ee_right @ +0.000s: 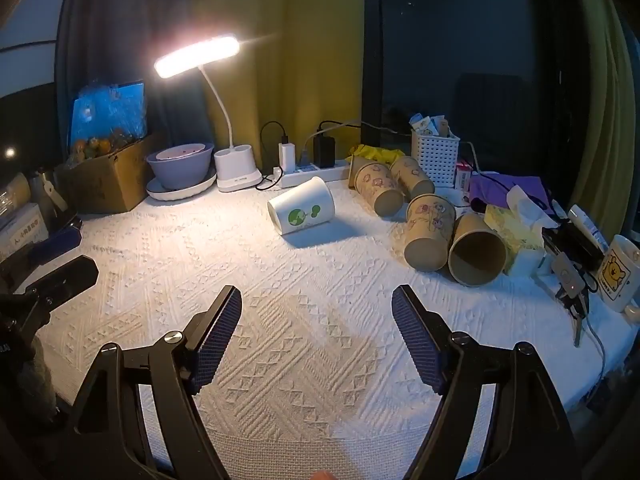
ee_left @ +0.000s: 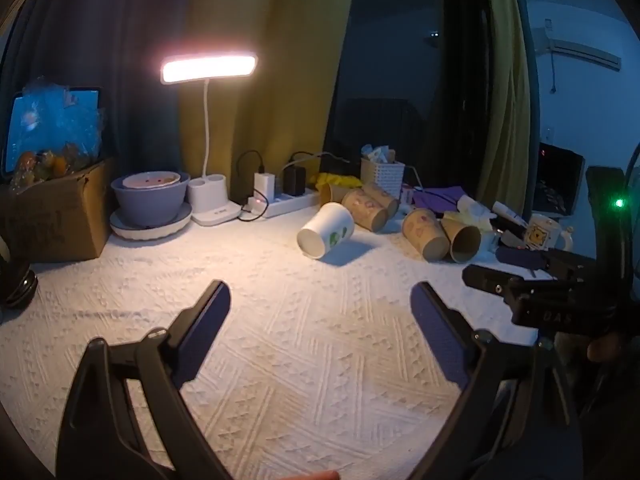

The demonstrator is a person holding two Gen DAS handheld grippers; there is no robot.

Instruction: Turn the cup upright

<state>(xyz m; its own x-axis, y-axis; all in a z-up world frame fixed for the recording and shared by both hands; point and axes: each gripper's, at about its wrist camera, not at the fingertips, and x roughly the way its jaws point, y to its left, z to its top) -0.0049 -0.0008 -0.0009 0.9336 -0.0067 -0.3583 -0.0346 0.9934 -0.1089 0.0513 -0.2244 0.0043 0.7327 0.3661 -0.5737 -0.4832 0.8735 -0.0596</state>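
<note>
Jaws apart, both grippers | one white cup (ee_right: 301,211) lying | four brown cups (ee_right: 425,236)

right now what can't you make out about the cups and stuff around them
- White cup: its mouth faces away in the right wrist view; in the left wrist view the inside is too dim to read.
- Brown cups: they overlap, so the back ones' far ends are hidden in both views.
- White basket: its contents are too small to identify.
- Mug: cut off by the fisheye edge, right wrist view.
- Cardboard box: its printing is too dark to read.
</note>
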